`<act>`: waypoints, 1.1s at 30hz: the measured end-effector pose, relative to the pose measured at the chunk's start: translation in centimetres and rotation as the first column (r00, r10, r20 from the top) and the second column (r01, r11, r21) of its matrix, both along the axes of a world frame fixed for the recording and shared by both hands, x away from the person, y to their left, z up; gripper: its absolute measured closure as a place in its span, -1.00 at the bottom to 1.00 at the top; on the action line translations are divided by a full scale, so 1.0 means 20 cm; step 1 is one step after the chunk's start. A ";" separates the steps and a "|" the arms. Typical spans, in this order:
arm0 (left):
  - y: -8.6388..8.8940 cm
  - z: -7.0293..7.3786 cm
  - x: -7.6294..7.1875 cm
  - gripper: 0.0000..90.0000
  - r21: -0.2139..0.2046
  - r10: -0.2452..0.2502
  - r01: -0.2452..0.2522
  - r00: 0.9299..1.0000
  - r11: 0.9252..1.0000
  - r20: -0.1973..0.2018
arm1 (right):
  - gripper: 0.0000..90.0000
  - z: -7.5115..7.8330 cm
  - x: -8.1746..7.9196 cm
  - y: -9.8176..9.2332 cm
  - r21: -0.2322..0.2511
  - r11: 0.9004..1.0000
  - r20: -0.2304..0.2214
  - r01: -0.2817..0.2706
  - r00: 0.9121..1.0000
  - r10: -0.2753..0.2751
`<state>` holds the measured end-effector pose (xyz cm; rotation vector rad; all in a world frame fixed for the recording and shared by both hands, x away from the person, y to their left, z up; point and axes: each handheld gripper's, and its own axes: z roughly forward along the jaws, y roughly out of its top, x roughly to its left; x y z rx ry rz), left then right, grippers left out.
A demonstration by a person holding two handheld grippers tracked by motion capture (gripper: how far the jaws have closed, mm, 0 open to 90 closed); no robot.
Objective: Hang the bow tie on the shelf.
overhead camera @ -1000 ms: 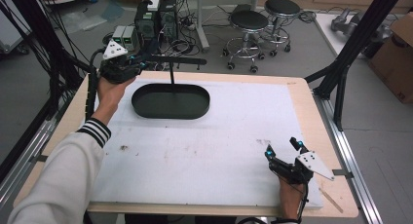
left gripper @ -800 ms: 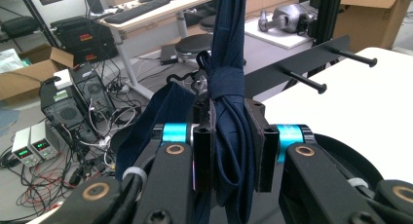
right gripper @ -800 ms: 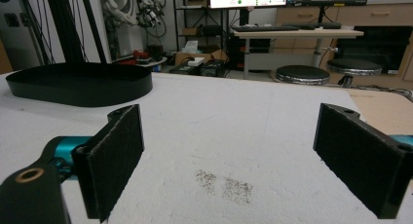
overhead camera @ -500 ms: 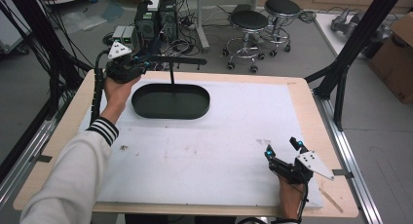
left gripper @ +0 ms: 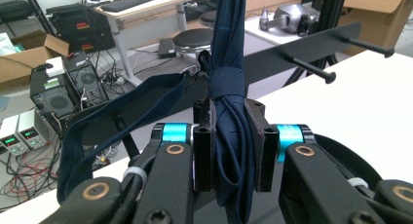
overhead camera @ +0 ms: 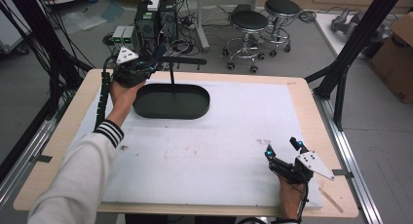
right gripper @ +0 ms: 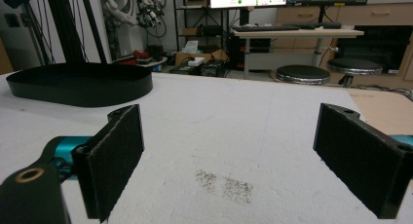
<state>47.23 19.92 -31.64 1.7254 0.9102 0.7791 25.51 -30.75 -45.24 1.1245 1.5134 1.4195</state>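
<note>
White table (overhead camera: 234, 151); our left gripper (left gripper: 229, 151) clamps a navy umbrella (left gripper: 229, 92) beside the rack (left gripper: 311, 44), seemingly unhung; right gripper (overhead camera: 285, 153) rests with jaws apart.

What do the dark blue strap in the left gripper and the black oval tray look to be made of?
Strap: woven cloth, matte, judging by its soft folds and knot between the left gripper pads. Tray: probably plastic or painted metal; smooth, faintly glossy, thin upright rim.
</note>
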 end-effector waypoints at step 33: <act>0.03 -0.12 0.00 0.69 0.010 0.034 -0.033 0.999 0.999 -0.021 | -0.77 0.00 0.00 0.00 0.005 1.000 0.001 0.002 1.000 -0.002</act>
